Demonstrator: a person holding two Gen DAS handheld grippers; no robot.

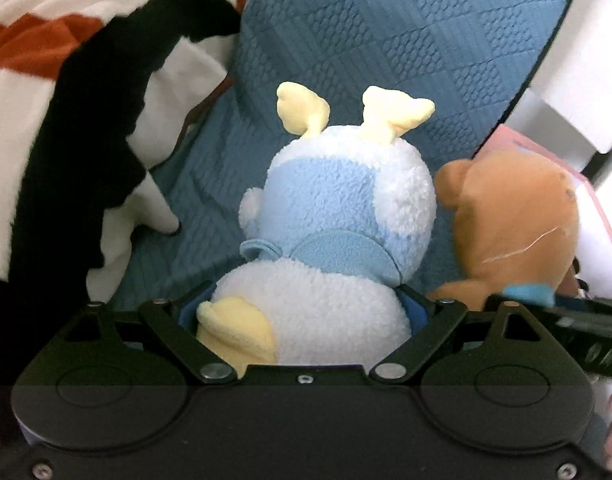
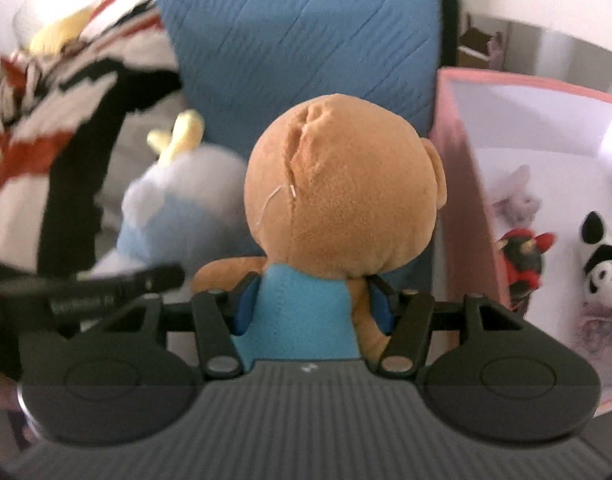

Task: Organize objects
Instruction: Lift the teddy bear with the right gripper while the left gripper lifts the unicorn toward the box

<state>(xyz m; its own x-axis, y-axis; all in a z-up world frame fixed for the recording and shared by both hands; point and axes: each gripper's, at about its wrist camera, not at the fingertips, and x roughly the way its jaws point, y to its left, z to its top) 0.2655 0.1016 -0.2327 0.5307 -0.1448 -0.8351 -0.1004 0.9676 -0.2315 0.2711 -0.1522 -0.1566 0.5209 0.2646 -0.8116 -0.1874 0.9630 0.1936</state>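
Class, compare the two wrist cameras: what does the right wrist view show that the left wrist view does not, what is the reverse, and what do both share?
Only the right wrist view looks into the pink box, where a panda toy, a red-and-black toy and a pale plush lie.

Only the left wrist view shows the left gripper closed on the blue-and-white plush, and white furniture at the right edge.

Both show that plush, the brown bear held in the right gripper, the blue quilted cushion and the patterned blanket.

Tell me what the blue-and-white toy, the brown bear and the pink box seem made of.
Blue-and-white toy: curly fleece plush, nubbly pile.
Brown bear: short smooth plush, stitched seam with a loose thread.
Pink box: probably matte cardboard, with thin stiff flat walls.
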